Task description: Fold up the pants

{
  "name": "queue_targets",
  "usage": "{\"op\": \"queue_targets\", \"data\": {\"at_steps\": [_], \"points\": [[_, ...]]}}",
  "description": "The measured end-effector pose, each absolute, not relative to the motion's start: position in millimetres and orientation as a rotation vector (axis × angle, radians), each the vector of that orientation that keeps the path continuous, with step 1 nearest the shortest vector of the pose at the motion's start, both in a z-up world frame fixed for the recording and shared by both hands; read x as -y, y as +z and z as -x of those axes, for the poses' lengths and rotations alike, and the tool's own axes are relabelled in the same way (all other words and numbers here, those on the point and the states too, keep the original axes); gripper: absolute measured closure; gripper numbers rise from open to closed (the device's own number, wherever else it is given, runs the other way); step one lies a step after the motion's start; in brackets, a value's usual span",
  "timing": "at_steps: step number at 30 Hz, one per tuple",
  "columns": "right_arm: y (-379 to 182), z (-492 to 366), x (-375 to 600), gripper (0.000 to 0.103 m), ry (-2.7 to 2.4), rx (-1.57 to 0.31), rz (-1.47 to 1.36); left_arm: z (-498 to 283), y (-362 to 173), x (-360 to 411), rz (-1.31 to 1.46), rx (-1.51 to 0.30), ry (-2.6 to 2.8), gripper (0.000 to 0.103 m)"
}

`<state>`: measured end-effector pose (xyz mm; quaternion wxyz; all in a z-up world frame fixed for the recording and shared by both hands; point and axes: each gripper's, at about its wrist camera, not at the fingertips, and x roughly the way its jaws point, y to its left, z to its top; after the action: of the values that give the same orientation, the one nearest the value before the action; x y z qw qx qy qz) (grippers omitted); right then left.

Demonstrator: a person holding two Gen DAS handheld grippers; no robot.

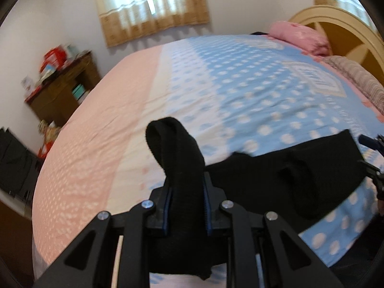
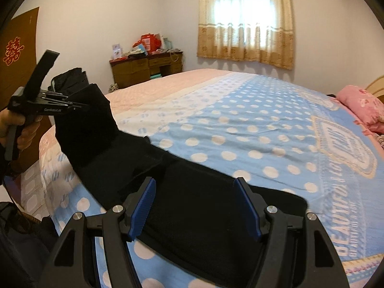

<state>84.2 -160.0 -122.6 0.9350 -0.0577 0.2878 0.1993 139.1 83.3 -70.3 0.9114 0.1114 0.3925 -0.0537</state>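
The black pants (image 2: 192, 199) lie along the near edge of the bed (image 2: 240, 132). My left gripper (image 1: 186, 184) is shut on one end of the pants (image 1: 177, 158) and holds it lifted above the bed; it also shows at the left of the right wrist view (image 2: 79, 105). My right gripper (image 2: 194, 184) is open, its blue pads (image 2: 144, 206) astride the other end of the pants, which lies flat on the bed. In the left wrist view the pants stretch right (image 1: 300, 168) to the right gripper (image 1: 374, 158) at the frame edge.
The bed has a pink, white and blue polka-dot cover (image 1: 240, 84). A pink pillow (image 2: 360, 105) and wooden headboard (image 1: 336, 31) are at the far right. A cluttered wooden desk (image 2: 146, 67) stands by the far wall, under a curtained window (image 2: 244, 24).
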Motion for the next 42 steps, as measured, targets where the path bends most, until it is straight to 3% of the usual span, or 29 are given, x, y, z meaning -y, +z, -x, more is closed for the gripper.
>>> {"op": "queue_targets", "data": {"at_steps": [16,21,27,32,37,42], "points": [[-114.3,-82.5,246.7,0.034,0.198,-0.555,0.016,-143.7,-26.0,61.3,-0.257,-0.794,-0.403,0.081],[-121.0,-94.9,290.1,0.034,0.063,-0.579,-0.107,-154.2,-48.1,119.2,-0.264,-0.850,-0.489,0.081],[-132.5,-103.1,333.0,0.034,-0.065,-0.615,-0.239,-171.0,-110.1,186.5,-0.304,-0.974,-0.526,0.080],[-139.0,-104.9,349.0,0.034,-0.079,-0.626,-0.297,-162.0,-118.2,214.0,-0.333,-0.950,-0.585,0.064],[-124.3,-92.4,350.0,0.034,-0.063,-0.569,-0.346,-130.3,-71.6,187.4,-0.356,-0.748,-0.598,0.018],[-93.9,-77.5,298.8,0.034,0.149,-0.497,-0.276,-137.9,-64.8,117.2,-0.342,-0.712,-0.434,0.011]]}}
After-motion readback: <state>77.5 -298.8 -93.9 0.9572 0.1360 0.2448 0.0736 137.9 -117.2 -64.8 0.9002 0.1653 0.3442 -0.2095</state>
